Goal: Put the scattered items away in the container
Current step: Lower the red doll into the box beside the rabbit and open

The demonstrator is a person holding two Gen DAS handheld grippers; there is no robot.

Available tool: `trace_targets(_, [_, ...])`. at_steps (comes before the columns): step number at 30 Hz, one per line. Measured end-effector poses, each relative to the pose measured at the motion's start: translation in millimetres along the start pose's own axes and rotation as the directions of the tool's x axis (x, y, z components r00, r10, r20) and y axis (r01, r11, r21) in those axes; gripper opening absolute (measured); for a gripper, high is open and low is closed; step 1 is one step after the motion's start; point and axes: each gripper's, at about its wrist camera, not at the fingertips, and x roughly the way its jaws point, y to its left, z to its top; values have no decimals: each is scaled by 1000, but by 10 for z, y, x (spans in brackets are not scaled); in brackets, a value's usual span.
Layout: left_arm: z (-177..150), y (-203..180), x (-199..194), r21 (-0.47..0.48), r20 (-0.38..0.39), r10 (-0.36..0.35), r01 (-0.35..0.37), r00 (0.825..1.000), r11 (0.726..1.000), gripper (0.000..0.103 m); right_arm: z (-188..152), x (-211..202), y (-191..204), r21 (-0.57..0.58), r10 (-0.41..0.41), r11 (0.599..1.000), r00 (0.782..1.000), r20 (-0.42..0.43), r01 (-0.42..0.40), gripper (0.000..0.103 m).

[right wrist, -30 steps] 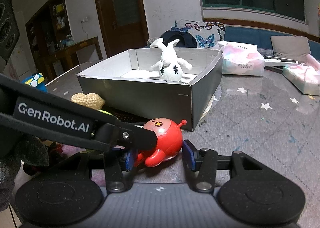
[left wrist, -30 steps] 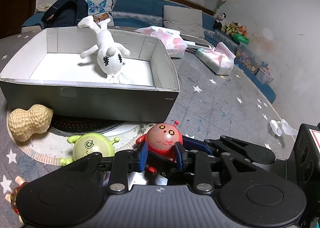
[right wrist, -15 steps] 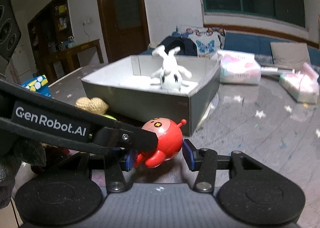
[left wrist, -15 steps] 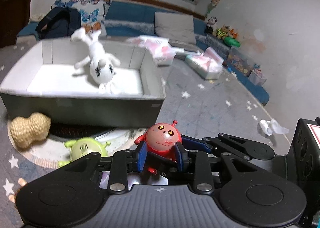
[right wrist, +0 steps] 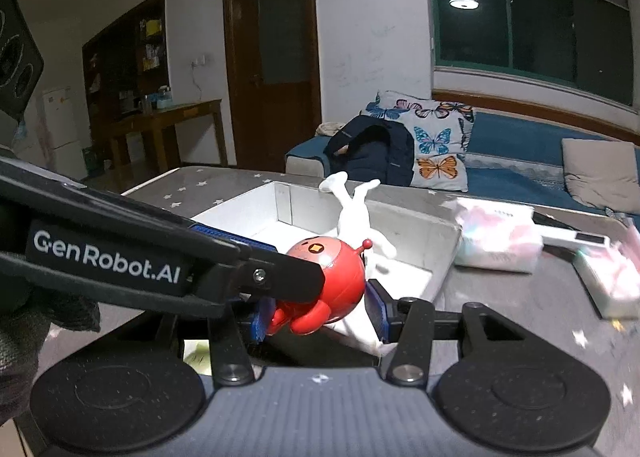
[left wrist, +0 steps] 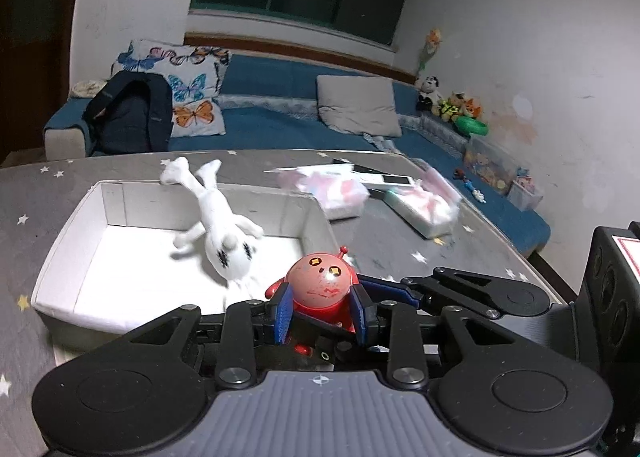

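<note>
My left gripper (left wrist: 320, 311) is shut on a round red toy figure (left wrist: 322, 285) with an antenna and holds it in the air above the near right corner of the white open box (left wrist: 60, 245). A white plush rabbit (left wrist: 218, 225) lies upside down inside the box. In the right wrist view the red toy (right wrist: 328, 277) sits between my right gripper's blue pads, which stand apart around it; my right gripper (right wrist: 318, 315) is open. The left gripper's black arm (right wrist: 160, 261) crosses that view from the left. The box (right wrist: 444, 233) and rabbit (right wrist: 354, 209) show behind it.
Pink tissue packs (left wrist: 336, 193) (left wrist: 428, 209) and a white remote (left wrist: 388, 179) lie on the grey star-patterned table (left wrist: 400, 245) right of the box. A blue sofa (left wrist: 280, 125) with cushions and a dark backpack (left wrist: 124, 117) runs behind the table.
Both grippers have risen and moved forward with the red toy, from table level in front of the box to above its near corner. The peanut and green toys have dropped out of view.
</note>
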Motion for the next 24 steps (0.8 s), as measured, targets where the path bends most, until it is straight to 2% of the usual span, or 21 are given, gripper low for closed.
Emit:
trace_targets(6, [185,335,346,-68,-65,-16,11,998,998,33,160,437,-138,33,30,999,996,-83,-27,48])
trace_targets(14, [201,679,748,-162,-160,-43,16,986,987,33,100,939,-229,35,49,998,977,-205,-42,49])
trace_targets(24, [202,773,882,-189,-185,-48,13,982,982,33,90,1119,-147,-63,-4,998,965,-264,-13,49])
